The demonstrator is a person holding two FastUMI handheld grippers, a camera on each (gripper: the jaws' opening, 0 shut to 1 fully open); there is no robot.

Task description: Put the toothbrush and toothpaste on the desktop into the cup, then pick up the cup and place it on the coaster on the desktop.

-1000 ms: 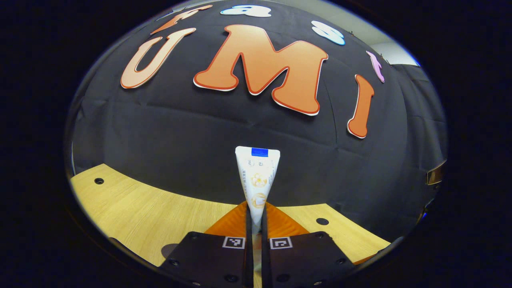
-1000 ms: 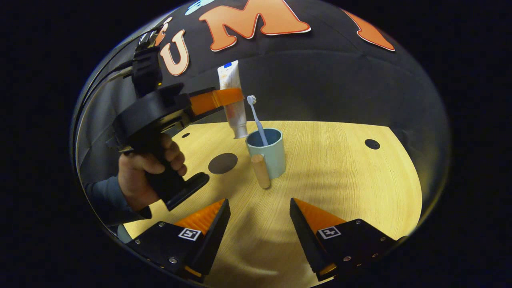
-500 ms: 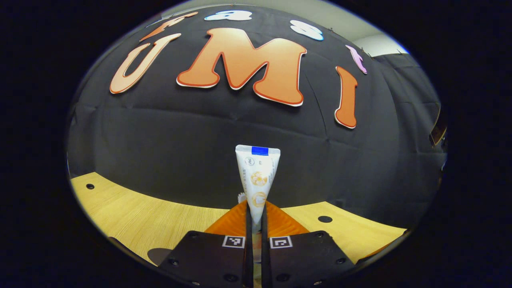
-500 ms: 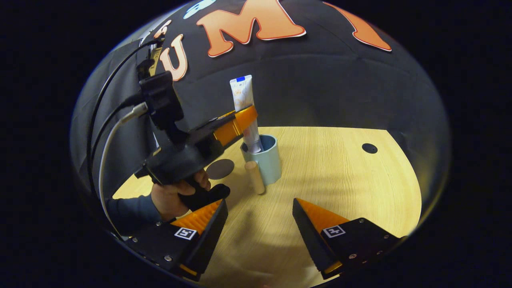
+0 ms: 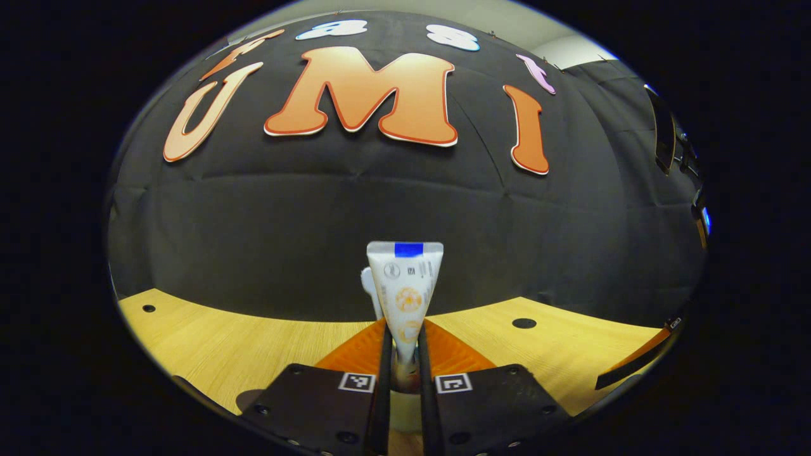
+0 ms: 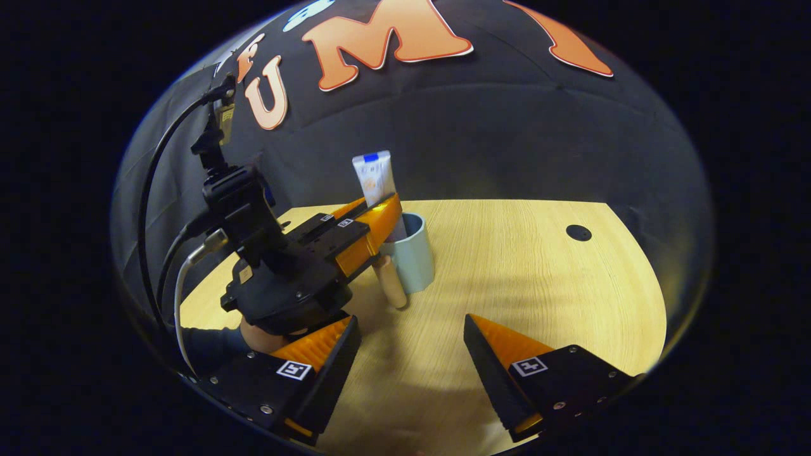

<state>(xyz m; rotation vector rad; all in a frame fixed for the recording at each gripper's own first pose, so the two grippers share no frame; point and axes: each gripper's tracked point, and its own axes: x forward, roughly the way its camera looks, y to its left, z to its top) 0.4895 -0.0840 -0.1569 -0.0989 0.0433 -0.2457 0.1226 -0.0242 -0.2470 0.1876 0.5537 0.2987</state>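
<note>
My left gripper is shut on the white toothpaste tube, which stands upright with its crimped end up. The toothbrush head pokes up just behind the tube on the left. In the right gripper view, the left gripper holds the toothpaste with its lower end down inside the pale blue cup. The cup has a wooden handle and stands on the wooden desktop. My right gripper hangs open in front of the cup, holding nothing.
A dark round patch, probably the coaster, lies on the desktop at the lower left of the left gripper view. Small dark holes dot the desktop. A hand and cables sit behind the left gripper. The booth's black wall closes the far side.
The left gripper came down and lowered the toothpaste into the cup beside the toothbrush. Its fingers stand slightly wider apart now. The right gripper has barely moved.
</note>
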